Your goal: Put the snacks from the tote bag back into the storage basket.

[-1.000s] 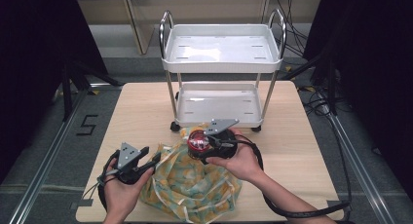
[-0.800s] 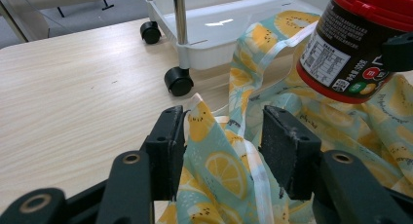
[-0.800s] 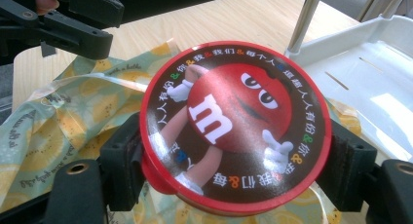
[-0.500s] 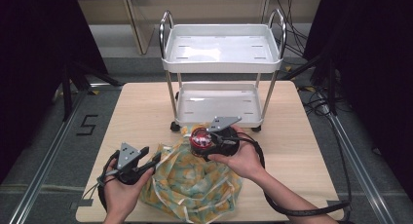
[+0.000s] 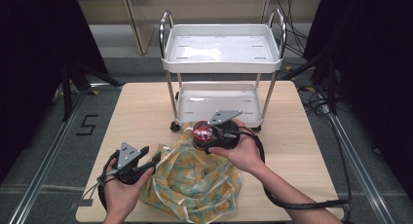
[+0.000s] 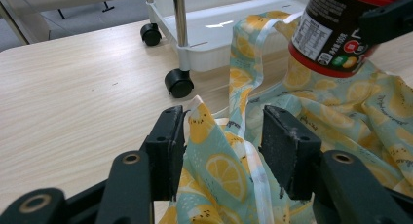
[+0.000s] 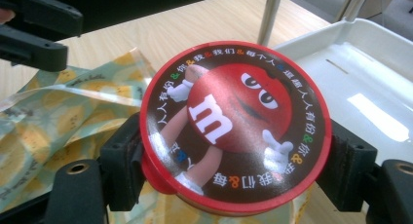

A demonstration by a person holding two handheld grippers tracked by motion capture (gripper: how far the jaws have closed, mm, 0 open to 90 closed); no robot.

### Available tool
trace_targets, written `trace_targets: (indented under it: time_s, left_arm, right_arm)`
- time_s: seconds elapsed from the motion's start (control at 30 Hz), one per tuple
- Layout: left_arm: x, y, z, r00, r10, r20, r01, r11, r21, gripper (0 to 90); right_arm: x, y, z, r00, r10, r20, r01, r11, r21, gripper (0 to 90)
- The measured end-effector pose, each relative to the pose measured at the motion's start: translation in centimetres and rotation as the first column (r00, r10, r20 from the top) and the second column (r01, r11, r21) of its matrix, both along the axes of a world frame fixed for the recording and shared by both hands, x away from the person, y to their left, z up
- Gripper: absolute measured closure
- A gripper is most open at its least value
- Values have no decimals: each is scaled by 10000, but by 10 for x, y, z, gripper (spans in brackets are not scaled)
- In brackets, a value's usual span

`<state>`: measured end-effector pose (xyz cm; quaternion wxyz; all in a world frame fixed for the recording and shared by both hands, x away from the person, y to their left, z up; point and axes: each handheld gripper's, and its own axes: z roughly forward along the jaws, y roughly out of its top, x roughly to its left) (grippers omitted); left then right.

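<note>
Evidently we are loading a candy tub [image 5: 202, 132] into a lemon-print bag [image 5: 195, 182] that lies crumpled on the near part of the wooden table [image 5: 141, 107]. Our right gripper [image 5: 214, 135] pinches the tub across its body, one black jaw on either side just under the red lid [image 7: 234, 124], so the tub hangs upright with its cartoon face turned up to us. It sits in the air above the far edge of the bag, just in front of the small white cart [image 5: 221, 53], whose lower tray [image 7: 370, 78] is right behind it in the right gripper view.

Our left gripper [image 6: 221, 146] has its jaws partly spread with a fold of the bag's rim bunched between them; the cloth fills the gap and touches both pads, so we judge it a loose pinch on the fabric, not a hard clamp. We hold that edge, we think, to lift the mouth and keep it from collapsing while the tub comes over it. From the left gripper view the tub's dark label [image 6: 328, 31] hovers above and beyond the raised white-trimmed rim, which suggests the opening is not yet wide enough beneath it. The tub is not in the bag yet.
</note>
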<state>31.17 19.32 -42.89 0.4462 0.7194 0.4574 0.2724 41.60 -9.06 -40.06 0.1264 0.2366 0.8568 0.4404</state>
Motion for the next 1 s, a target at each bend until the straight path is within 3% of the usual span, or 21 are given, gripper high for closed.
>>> trace_targets:
  time_s: [0.13, 0.2, 0.27, 0.7, 1.0]
  left_arm:
    - [0, 0, 0, 10000, -1, 5, 1, 10000, 24, 508]
    - [0, 0, 0, 10000, -35, -10, 35, 10000, 15, 508]
    - [1, -1, 0, 10000, -79, -1, 79, 10000, -38, 508]
    - [0, -1, 1, 10000, -58, 53, 58, 10000, -13, 507]
    - [0, -1, 1, 10000, -73, 42, 73, 10000, 21, 504]
  right_arm:
    - [5, -2, 1, 9996, -233, 145, 233, 9997, 18, 264]
    - [7, -3, 2, 9995, -304, -18, 304, 9995, -10, 264]
    - [10, -3, 2, 9994, -294, 204, 295, 9996, -28, 264]
    - [19, -1, 4, 9986, -452, 272, 453, 9990, -48, 264]
    - [19, 0, 16, 9984, -383, 419, 382, 9993, 51, 264]
